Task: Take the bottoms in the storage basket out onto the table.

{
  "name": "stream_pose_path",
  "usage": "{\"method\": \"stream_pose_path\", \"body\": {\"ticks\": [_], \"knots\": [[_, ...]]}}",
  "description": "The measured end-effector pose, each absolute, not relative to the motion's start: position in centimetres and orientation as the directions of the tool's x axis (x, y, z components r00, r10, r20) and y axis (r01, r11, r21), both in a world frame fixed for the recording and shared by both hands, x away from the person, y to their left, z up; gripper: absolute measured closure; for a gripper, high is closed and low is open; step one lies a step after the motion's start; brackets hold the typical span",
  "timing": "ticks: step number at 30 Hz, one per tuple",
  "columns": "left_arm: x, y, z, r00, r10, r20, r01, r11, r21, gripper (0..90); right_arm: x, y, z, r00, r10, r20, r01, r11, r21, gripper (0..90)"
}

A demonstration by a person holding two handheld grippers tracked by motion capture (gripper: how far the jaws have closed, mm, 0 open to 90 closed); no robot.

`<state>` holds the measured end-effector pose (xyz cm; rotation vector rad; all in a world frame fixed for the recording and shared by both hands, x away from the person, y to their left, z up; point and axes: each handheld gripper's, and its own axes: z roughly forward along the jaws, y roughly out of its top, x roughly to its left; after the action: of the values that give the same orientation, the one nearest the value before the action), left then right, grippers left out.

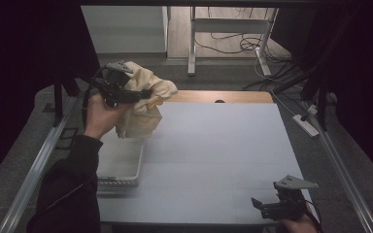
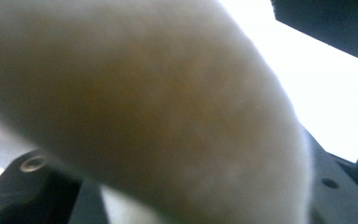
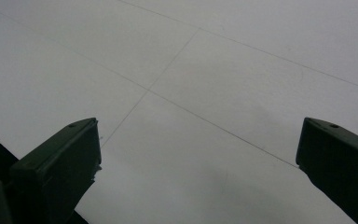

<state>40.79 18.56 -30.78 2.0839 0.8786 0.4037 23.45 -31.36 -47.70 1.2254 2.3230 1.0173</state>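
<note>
A cream-coloured fluffy cloth (image 1: 145,104) hangs bunched in the air over the table's far left, above the far end of a white basket (image 1: 126,167). My left gripper (image 1: 148,93) is shut on the cloth, held up by the person's left hand. In the left gripper view the cloth (image 2: 168,107) presses right up against the camera, blurred, and hides the jaw tips. My right gripper (image 1: 257,204) rests low at the table's near right corner; in the right gripper view the right gripper (image 3: 198,158) stands open over bare white table, nothing between its jaws.
The white tabletop (image 1: 213,150) spreads between the two grippers. A wooden strip (image 1: 223,96) runs along the far edge. Metal rails flank the table on both sides. A power strip (image 1: 307,124) lies on the floor at right, with desk legs and cables beyond.
</note>
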Motion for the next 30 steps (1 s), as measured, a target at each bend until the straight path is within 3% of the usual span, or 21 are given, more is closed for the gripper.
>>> {"method": "stream_pose_path", "body": {"ticks": [30], "knots": [[41.7, 10.9, -34.0, 0.789, 0.615, -0.007, 0.406, -0.512, 0.757, 62.1, 23.4, -31.5, -47.7, -0.580, 0.813, 0.049, 0.582, 0.371, 0.724, 0.3]]}}
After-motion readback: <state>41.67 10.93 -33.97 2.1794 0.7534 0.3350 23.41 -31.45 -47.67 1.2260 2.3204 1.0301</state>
